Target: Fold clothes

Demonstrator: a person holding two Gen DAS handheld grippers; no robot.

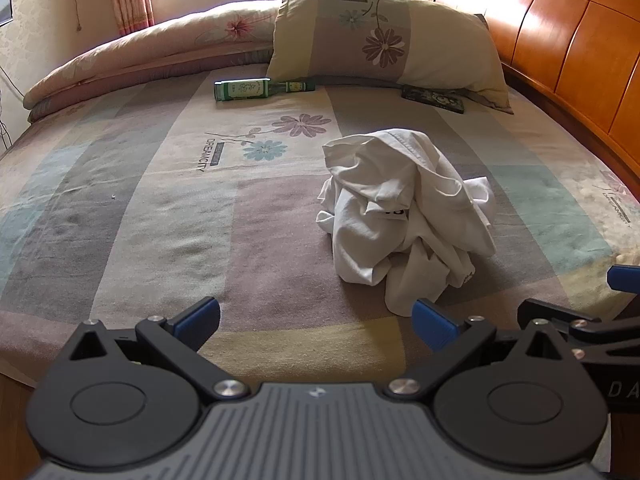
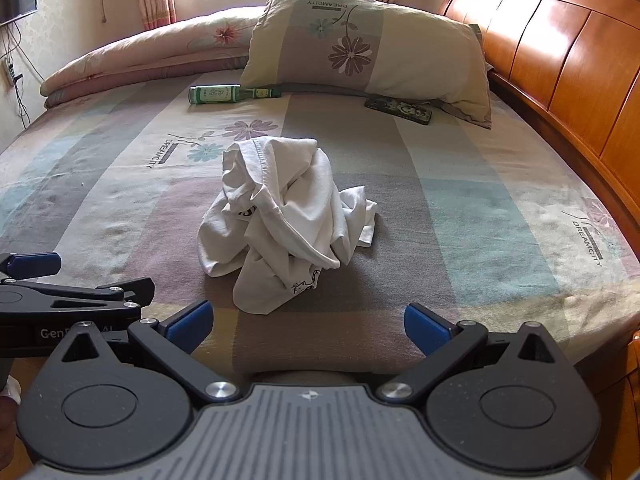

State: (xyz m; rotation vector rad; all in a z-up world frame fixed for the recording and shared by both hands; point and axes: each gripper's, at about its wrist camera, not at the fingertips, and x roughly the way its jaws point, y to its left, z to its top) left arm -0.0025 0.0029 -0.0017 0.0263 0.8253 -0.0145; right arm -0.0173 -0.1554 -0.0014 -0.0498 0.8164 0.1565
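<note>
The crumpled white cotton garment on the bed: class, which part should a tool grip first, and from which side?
Grip the stitched hem band at the top of the crumpled white cotton garment, where it arches free of the heap. That edge stands up, so fingers could close on one layer. Come from the near side with the open right tool, which probably faces the heap most squarely.

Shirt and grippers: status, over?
Left gripper open, right gripper open, both empty. Shirt crumpled mid-bed, untouched. Bottle beyond it, clear.

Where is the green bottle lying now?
The green bottle lies on its side at the far end of the bed, left of the pillow, beyond the white garment.
</note>
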